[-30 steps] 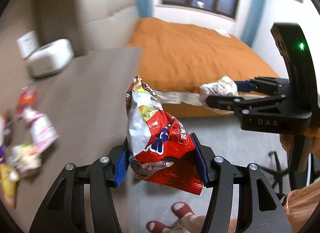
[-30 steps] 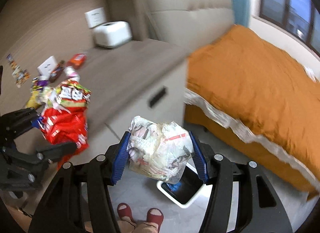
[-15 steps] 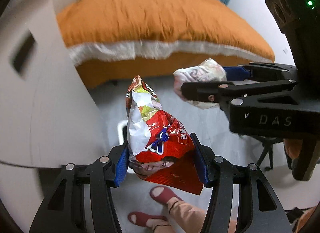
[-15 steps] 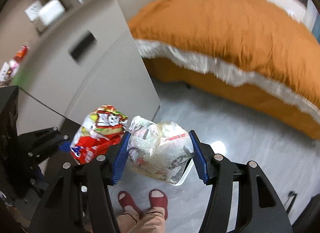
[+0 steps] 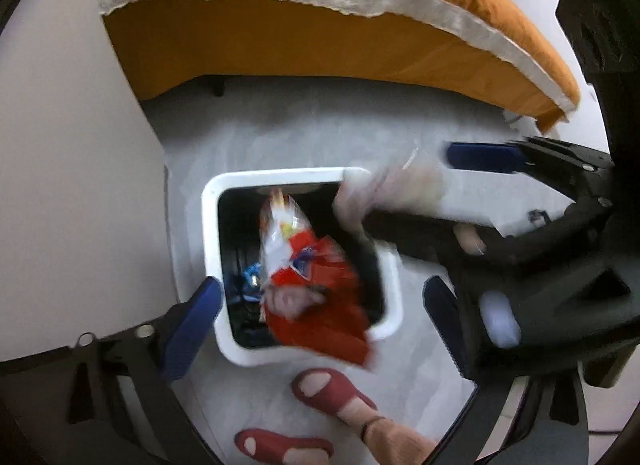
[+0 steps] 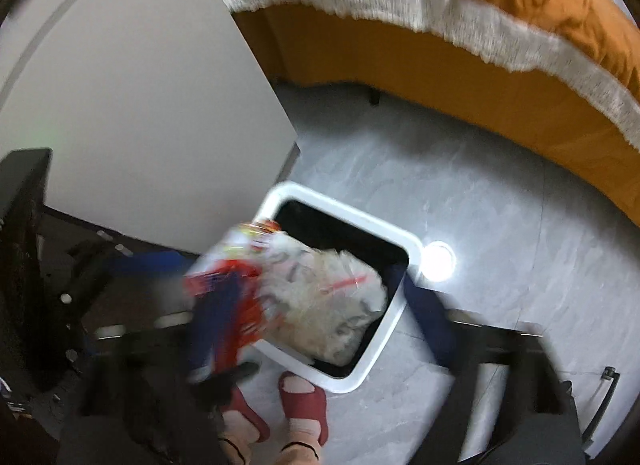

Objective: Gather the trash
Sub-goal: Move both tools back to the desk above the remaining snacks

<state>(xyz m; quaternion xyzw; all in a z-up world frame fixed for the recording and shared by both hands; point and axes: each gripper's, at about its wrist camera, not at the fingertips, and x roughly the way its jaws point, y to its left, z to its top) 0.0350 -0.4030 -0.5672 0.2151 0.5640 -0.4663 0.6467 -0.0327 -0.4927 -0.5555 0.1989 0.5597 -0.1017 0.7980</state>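
A white-rimmed trash bin (image 5: 209, 233) with a dark inside stands on the grey floor below both grippers; it also shows in the right wrist view (image 6: 384, 225). My left gripper (image 5: 320, 305) is open over it, and a red and white snack bag (image 5: 316, 289) is loose between its spread fingers, falling into the bin. My right gripper (image 6: 320, 317) is open too, and the crumpled clear wrapper (image 6: 332, 297) drops from it over the bin; the red bag (image 6: 232, 293) shows blurred beside it.
A bed with an orange cover (image 5: 320, 37) runs along the far side. A grey cabinet side (image 6: 132, 113) stands left of the bin. The person's feet in red slippers (image 6: 304, 397) are just in front of the bin.
Both grippers swung down over the bin and opened wide. The snack bag and the clear wrapper have left the fingers and are falling into the bin.
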